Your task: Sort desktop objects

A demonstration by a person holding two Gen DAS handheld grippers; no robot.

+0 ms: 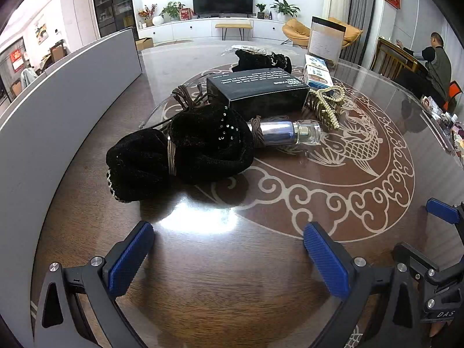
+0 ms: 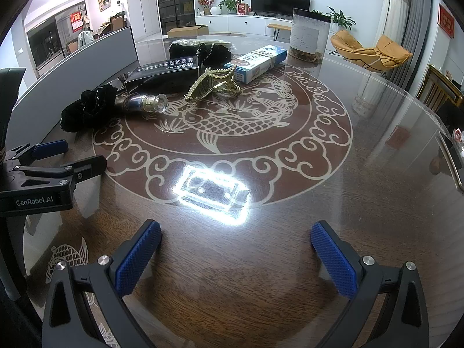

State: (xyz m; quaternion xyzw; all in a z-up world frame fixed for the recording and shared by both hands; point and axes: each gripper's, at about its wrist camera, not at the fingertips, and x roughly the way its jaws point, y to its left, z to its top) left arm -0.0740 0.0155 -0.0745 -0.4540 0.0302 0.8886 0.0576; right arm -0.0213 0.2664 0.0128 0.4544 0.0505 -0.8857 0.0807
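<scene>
both grippers, left gripper (image 1: 229, 243) and right gripper (image 2: 236, 245), gape (empty) above table (image 2: 290, 261).

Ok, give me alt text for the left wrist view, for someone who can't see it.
The open left gripper hovers empty over a dark patterned table. Ahead lie a black velvet scrunchie, a small glass bottle, a black box and a pearl hair claw.

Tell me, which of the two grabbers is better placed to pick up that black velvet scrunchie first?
Probably the left. The left gripper is open, and the black scrunchie lies just ahead of its fingers. From the right gripper, also open, the scrunchie sits far off to its left, beyond the left gripper.
</scene>
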